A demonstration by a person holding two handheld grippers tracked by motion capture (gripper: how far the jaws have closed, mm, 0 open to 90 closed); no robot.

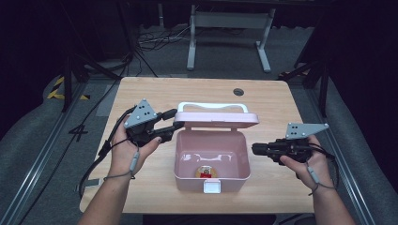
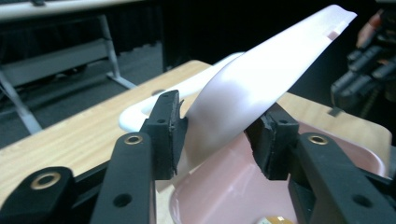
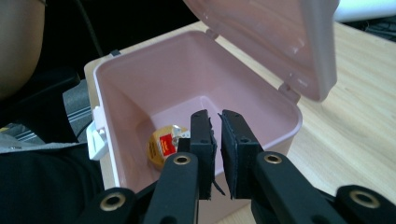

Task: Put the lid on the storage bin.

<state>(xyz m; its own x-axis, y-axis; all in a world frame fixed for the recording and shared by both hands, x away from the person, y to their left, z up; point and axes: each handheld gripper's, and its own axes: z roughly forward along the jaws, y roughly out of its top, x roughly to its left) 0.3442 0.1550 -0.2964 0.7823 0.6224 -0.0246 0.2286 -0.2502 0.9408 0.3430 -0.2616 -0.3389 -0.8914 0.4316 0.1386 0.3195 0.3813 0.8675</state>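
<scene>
**Pink box open on desk, L tool at lid, R tool empty**

Near edge of desk: pink box (image 1: 211,159) sits approx. centre, white latch (image 1: 211,187) facing the near edge. Box body open; inside, on the floor toward the near wall, one small round item w/ red label (image 1: 205,172), lying flat. Can't tell what it is.

R hand (image 1: 307,161) is off the box's right side, above the desk near the right edge. R tool (image 3: 218,128) points toward the box, level w/ its rim area. Its jaws are nearly together, only a thin gap, nothing between them. In the right gripper view they hang over the box's near-side wall, item visible below and beyond them.

L hand (image 1: 129,150) is off the box's left side. L tool (image 1: 170,121) reaches to the left end of the lid (image 1: 217,117). Jaws part-open w/ lid edge between them; left gripper view shows one pad at the lid surface, other pad w/ a gap, so not clamped.

Farther back: lid stands raised on the far-side hinge, tilted. White handle (image 1: 212,106) lies behind the lid toward the far edge. Small dark hole (image 1: 238,92) in the desk near the far edge, right of centre.
</scene>
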